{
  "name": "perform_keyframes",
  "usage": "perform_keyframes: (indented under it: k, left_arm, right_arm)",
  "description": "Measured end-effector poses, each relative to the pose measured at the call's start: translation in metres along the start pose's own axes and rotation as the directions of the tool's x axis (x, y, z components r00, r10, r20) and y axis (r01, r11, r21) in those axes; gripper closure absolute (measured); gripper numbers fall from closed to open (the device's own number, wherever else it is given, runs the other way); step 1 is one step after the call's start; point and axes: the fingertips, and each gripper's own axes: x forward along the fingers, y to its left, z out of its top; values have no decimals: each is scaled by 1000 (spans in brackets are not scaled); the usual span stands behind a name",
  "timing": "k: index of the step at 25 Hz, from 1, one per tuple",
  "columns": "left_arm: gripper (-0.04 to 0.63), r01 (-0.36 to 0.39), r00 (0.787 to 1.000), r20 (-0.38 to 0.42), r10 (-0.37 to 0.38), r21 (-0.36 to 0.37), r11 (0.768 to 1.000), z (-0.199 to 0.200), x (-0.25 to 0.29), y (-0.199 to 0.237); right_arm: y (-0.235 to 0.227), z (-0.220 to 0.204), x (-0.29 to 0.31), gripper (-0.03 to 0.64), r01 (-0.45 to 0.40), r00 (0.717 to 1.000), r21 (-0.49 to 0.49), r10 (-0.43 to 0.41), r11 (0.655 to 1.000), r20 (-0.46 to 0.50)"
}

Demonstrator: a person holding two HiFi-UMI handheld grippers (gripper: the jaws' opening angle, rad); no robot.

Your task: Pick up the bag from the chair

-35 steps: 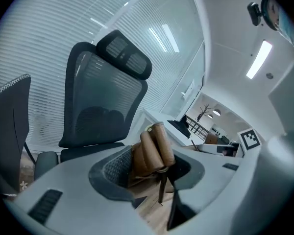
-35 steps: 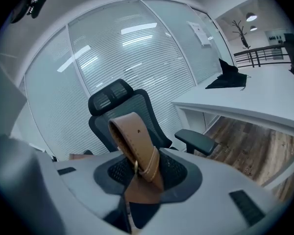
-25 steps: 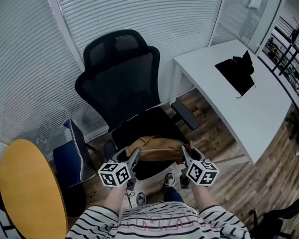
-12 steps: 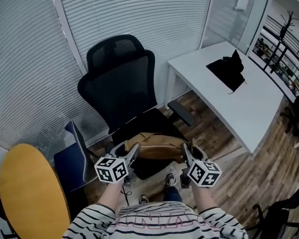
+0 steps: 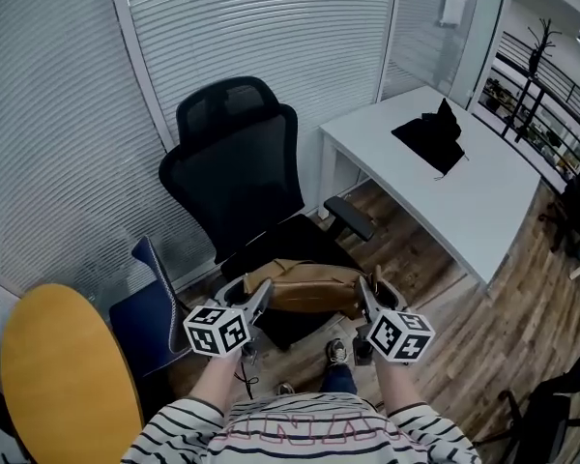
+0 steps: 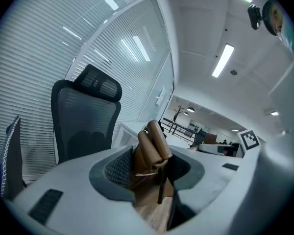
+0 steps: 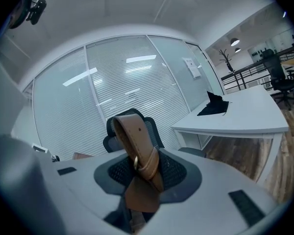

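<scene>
Holding a tan leather bag [image 5: 304, 291] by both ends, I have my left hand-held gripper [image 5: 259, 300] clenched on a folded loop of its brown strap [image 6: 152, 143], which stands up between the jaws in the left gripper view, and my right hand-held gripper [image 5: 365, 296] clenched on another stretch of strap with a small metal buckle [image 7: 136, 163], seen pinched between the pads in the right gripper view. The bag hangs level between the two, over the front of the seat of a black mesh office chair [image 5: 237, 177]; whether its underside touches the seat I cannot tell. Its top is folded shut, so what it holds does not show. To the right stands a white rectangular counter [image 5: 483, 216] with one crumpled black cloth [image 5: 430, 135] lying on it. To my left are a round yellow table [image 5: 63, 375] and a dark blue chair [image 5: 145, 312]. The floor is brown wooden planks [image 5: 454, 327], and pale slatted blinds [image 5: 271, 37] cover the glass walls behind. I count two hand-held grippers, one bag, two chairs, one counter and one round table.
</scene>
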Motion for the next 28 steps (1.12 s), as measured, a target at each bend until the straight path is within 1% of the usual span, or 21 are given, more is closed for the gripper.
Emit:
perform_keyframes:
  k: [7,14,28]
  left_arm:
    - [402,-3,1000,6,3,4,1000,-8,-31,-5]
    - [403,-14,1000,-5,14,-1,1000,-20,-56,-2]
    - [403,16,999,-39,-15,15,1000,-32,-72,1]
  right_arm:
    - [17,-13,-22,474,-5,1000,-6,5,1000,5]
    - [30,-33,-36,474,-1,1000,-4,1,1000,-13]
    - [40,-55,-53,477,47,999,8,-47,999,-20]
